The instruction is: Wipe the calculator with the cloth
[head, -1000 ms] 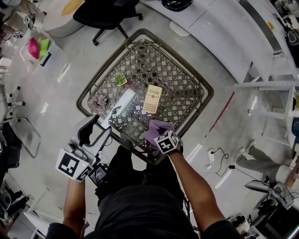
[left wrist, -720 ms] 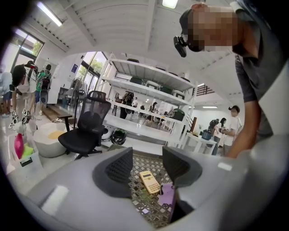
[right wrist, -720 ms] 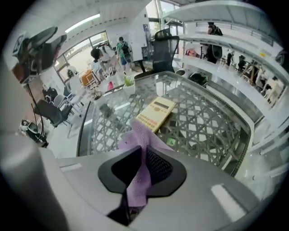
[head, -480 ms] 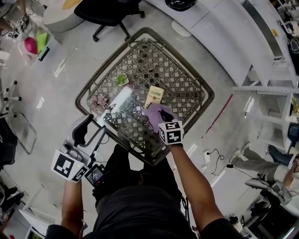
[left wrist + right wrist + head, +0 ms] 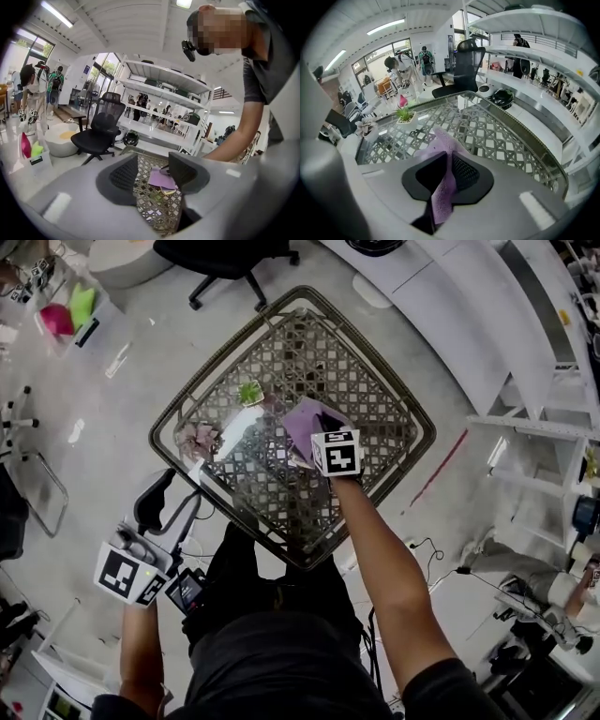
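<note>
The purple cloth (image 5: 302, 420) lies bunched over the middle of the woven glass-topped table (image 5: 375, 409), and my right gripper (image 5: 319, 437) is shut on it from above. In the right gripper view the cloth (image 5: 440, 143) runs pinched between the two dark pads (image 5: 464, 172). The head view shows nothing of the calculator, which the cloth covers. In the left gripper view, a cream edge of the calculator (image 5: 168, 191) peeks out under the cloth (image 5: 161, 178). My left gripper (image 5: 169, 507) hangs open and empty off the table's near-left side.
A small green potted plant (image 5: 249, 392), a dried-flower pot (image 5: 199, 439) and a long white object (image 5: 239, 432) stand on the table's left part. A black office chair (image 5: 225, 259) is beyond the table, a white counter (image 5: 469, 306) to the right.
My right gripper carried the cloth from the table's near edge to the middle, and the cloth now covers the calculator. The left gripper drifted slightly back and down.
</note>
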The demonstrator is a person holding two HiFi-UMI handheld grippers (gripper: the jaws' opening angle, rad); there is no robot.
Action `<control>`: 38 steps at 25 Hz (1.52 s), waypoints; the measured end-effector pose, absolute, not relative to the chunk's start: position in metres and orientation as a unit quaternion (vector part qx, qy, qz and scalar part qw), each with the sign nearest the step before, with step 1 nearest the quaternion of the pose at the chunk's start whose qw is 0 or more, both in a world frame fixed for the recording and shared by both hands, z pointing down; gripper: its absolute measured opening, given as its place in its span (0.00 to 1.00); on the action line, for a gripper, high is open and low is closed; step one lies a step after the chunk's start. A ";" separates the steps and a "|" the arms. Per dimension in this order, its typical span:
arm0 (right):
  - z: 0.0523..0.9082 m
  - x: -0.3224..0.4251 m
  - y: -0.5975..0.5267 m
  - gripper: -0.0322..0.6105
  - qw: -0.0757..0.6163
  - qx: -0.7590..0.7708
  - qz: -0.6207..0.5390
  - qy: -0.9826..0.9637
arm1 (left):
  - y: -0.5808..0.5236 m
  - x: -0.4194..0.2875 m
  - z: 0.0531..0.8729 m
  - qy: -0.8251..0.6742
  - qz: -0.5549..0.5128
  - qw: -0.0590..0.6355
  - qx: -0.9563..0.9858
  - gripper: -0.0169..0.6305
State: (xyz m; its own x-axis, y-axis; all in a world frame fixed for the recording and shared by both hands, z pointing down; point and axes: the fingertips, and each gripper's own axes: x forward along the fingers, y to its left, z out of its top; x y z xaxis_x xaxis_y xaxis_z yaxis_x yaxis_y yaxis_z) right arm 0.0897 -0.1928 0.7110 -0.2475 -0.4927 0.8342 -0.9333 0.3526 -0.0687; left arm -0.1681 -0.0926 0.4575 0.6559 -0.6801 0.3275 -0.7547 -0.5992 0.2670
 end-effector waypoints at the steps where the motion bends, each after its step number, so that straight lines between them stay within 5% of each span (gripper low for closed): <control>1: 0.715 0.090 -0.195 0.11 0.381 0.485 0.291 -0.731 | -0.093 -0.169 0.459 -0.404 0.096 0.195 0.888 0.43; 22: 0.724 0.147 -0.167 0.11 0.456 0.515 0.224 -0.691 | -0.103 -0.160 0.457 -0.396 0.099 0.191 0.893 0.43; 38: 0.710 0.142 -0.161 0.11 0.287 0.611 0.380 -0.632 | -0.103 -0.145 0.457 -0.381 0.104 0.191 0.899 0.43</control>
State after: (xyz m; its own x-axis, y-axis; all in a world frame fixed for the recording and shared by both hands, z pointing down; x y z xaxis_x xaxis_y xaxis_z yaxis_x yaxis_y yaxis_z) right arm 0.1423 -0.1609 0.7099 -0.0884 -0.5541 0.8277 -0.9910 -0.0350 -0.1293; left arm -0.1454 -0.1027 0.4567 0.6881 -0.6451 0.3322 -0.7245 -0.6368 0.2639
